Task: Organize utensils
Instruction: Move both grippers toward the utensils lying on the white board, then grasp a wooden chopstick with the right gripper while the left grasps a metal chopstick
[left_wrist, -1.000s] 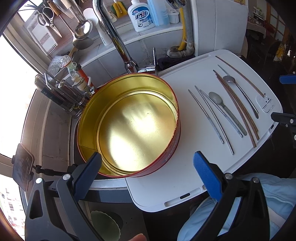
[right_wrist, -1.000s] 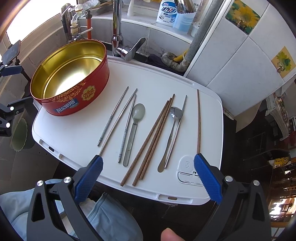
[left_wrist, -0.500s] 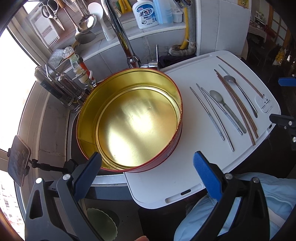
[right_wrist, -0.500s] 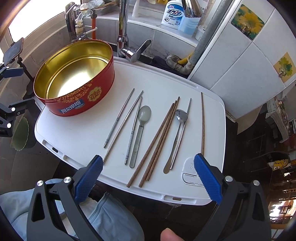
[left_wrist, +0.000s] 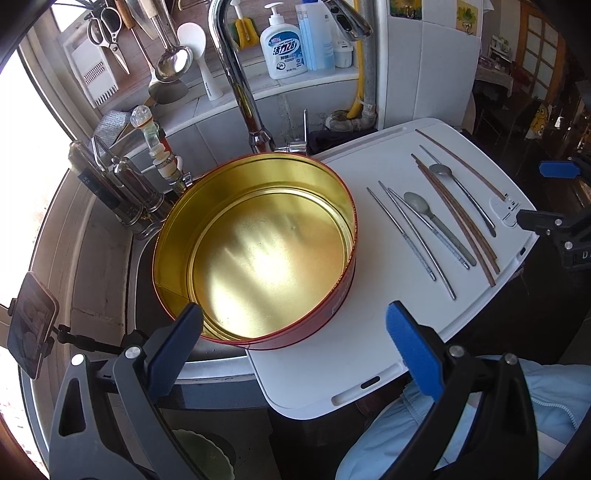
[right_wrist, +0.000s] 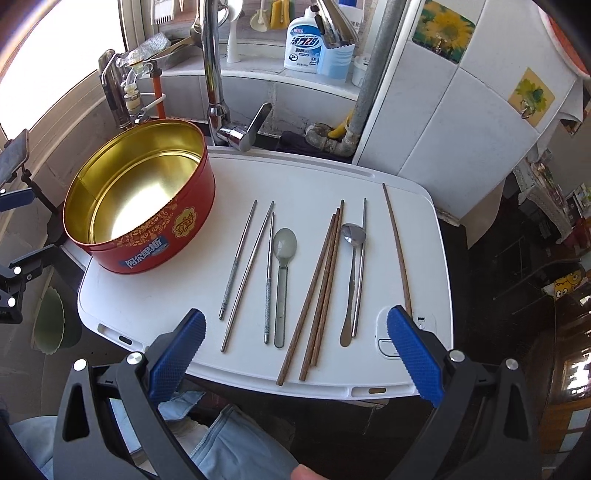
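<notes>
A round red tin (right_wrist: 147, 236) with a gold inside (left_wrist: 266, 258) stands empty at the left of a white board (right_wrist: 317, 177). To its right lie metal chopsticks (right_wrist: 240, 254), a pale spoon (right_wrist: 283, 258), brown wooden chopsticks (right_wrist: 321, 284), a steel spoon (right_wrist: 352, 258) and one lone wooden chopstick (right_wrist: 397, 243). They also show in the left wrist view (left_wrist: 436, 221). My left gripper (left_wrist: 295, 339) is open and empty above the tin's near rim. My right gripper (right_wrist: 295, 350) is open and empty above the board's near edge.
A tall tap (left_wrist: 236, 74) and its lever (right_wrist: 255, 125) stand behind the board. A soap bottle (left_wrist: 282, 48) and hanging ladles (left_wrist: 170, 62) are on the back wall. A phone on a stand (left_wrist: 31, 332) is at the left. A green dish (right_wrist: 50, 321) lies below the board.
Both grippers have moved in toward the board and down a little, so the tin and the utensils look larger. Nothing on the board has moved.
</notes>
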